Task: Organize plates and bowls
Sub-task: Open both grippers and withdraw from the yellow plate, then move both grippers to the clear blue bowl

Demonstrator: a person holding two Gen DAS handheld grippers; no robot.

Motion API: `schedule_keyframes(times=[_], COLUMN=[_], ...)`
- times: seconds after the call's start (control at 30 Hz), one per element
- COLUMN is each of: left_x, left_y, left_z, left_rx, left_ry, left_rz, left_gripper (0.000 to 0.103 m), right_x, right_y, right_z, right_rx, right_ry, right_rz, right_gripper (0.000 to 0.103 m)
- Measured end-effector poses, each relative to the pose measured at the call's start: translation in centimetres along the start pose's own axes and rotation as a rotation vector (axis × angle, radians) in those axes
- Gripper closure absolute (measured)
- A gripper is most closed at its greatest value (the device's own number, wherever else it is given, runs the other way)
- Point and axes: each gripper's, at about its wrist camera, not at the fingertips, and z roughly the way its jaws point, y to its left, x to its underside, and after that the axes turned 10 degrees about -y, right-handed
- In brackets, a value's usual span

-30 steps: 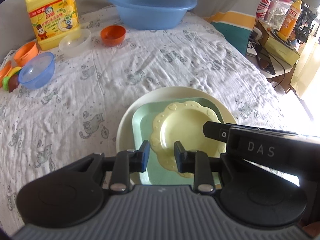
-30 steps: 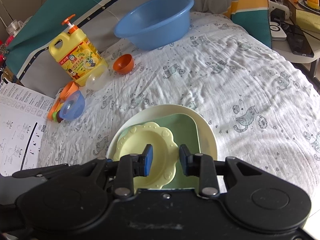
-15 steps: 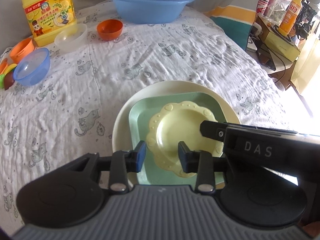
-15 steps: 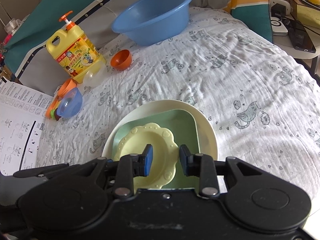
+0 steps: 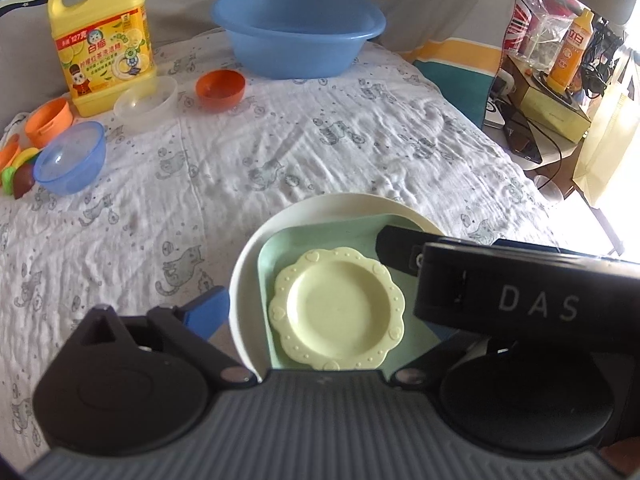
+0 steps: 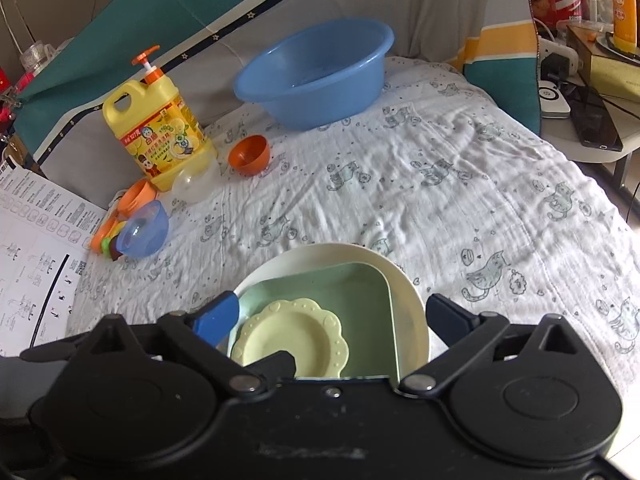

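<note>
Your stack of plates sits right below both tools: a small yellow plate (image 5: 338,312) with a scalloped rim lies inside a square green plate (image 6: 352,300), and that lies on a round white plate (image 5: 256,264). In your left wrist view the stack lies between the fingers of the left gripper (image 5: 316,320); its blue left pad hangs just outside the white rim, apart from it, while the other finger is hidden behind the black body of your other tool, so I cannot tell where that one stands. In your right wrist view the stack lies between the fingers of the right gripper (image 6: 332,316), one pad at each side of the white rim. All of this rests on a rumpled white cloth (image 6: 440,184) printed with cats. Farther off on the cloth stand a blue basin (image 5: 298,30), a yellow detergent jug (image 5: 104,40), an orange bowl (image 5: 220,88), a clear bowl (image 5: 146,102) and a small blue bowl (image 5: 70,156). A cluttered side table (image 5: 556,108) stands off to the right. Both pairs of jaws are opening and stand spread wide; neither pinches anything, and no pad clearly presses on a plate
</note>
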Motion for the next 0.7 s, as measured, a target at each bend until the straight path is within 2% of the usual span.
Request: schedule_keyframes(times=[0.2,0.37,0.53,0.7], left_x=[0.2,0.0,-0.1,0.5], left_y=[0.2,1.3,4.4,8.7], left_z=[-0.1,-0.5,-1.1,-1.3], left_rx=[0.033,0.024,-0.022,-0.089], left_ry=[0.009,-0.007,-0.031,-0.032], left_rz=[-0.013,-0.044,-0.09,-0.179], left_gripper=[0.0,0.0,0.0,0.0], right_x=[0.1,0.0,-0.4,-0.9], right_y=[0.2,0.5,0.6,1.9], right_z=[-0.1,-0.2,0.0,0.8], right_rx=[0.018,0.031,0.051,0.051], right_ry=[0.004,0.008,0.015,0.025], right_rz=[0.005,-0.003,0.007,-0.007], right_gripper=[0.0,0.0,0.0,0.0])
